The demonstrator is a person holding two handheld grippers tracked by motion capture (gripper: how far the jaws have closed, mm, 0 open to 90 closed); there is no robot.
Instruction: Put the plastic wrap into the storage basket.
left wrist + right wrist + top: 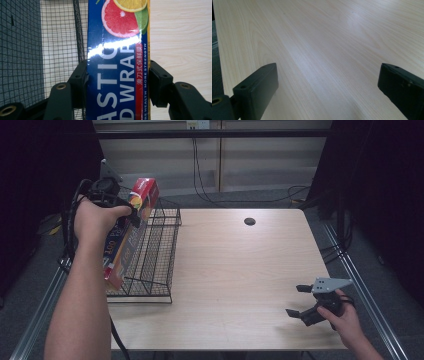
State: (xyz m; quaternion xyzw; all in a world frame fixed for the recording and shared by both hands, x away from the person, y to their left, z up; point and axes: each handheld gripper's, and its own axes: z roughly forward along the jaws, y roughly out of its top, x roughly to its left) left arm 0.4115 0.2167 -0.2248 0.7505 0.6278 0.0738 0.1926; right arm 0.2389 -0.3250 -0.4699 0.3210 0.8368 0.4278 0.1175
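Note:
A long blue and red plastic wrap box [131, 227] with citrus pictures hangs tilted over the black wire basket [160, 255] at the table's left side. My left gripper [131, 215] is shut on it, one jaw on each long side. In the left gripper view the plastic wrap box [117, 65] runs up between the two jaws, pads pressed against it, with the basket mesh [60, 45] below and to the left. My right gripper [299, 300] rests low over the table near the front right, jaws wide apart. Between its fingers [257, 87] lies bare wood.
The light wooden table [235, 270] has a round cable hole [249, 221] near its far edge. Metal rails [367, 295] run along both sides of the table. Cables lie on the floor behind it.

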